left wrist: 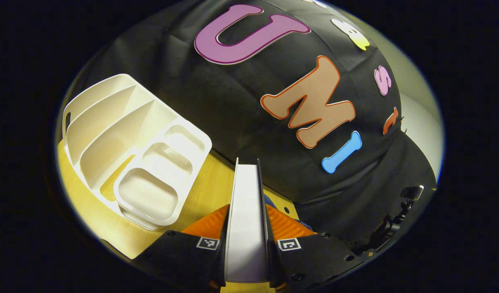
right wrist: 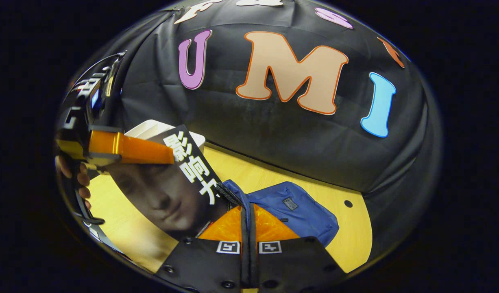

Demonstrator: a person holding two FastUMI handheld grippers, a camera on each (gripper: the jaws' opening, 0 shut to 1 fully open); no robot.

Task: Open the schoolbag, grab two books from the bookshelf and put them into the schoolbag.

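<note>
My left gripper [left wrist: 246, 209] is shut on a book [left wrist: 246, 187], seen end-on with its white page edge between the fingers. In the right gripper view the book [right wrist: 168, 199] shows a dark cover with a face and white characters. The left gripper [right wrist: 168, 156] holds it tilted, its lower corner at the mouth of the blue schoolbag [right wrist: 290, 207]. My right gripper [right wrist: 248, 209] is shut on the bag's black zipper edge and holds it up. The white bookshelf [left wrist: 127, 146] lies on the table to the left with no books in its slots.
The yellow wooden table [right wrist: 273, 171] has a small round hole [right wrist: 347, 203] right of the bag. A hand [right wrist: 76, 175] holds the left gripper. A black stand with a small device [left wrist: 408, 195] sits at the far right. The black cloth wall rises behind the table.
</note>
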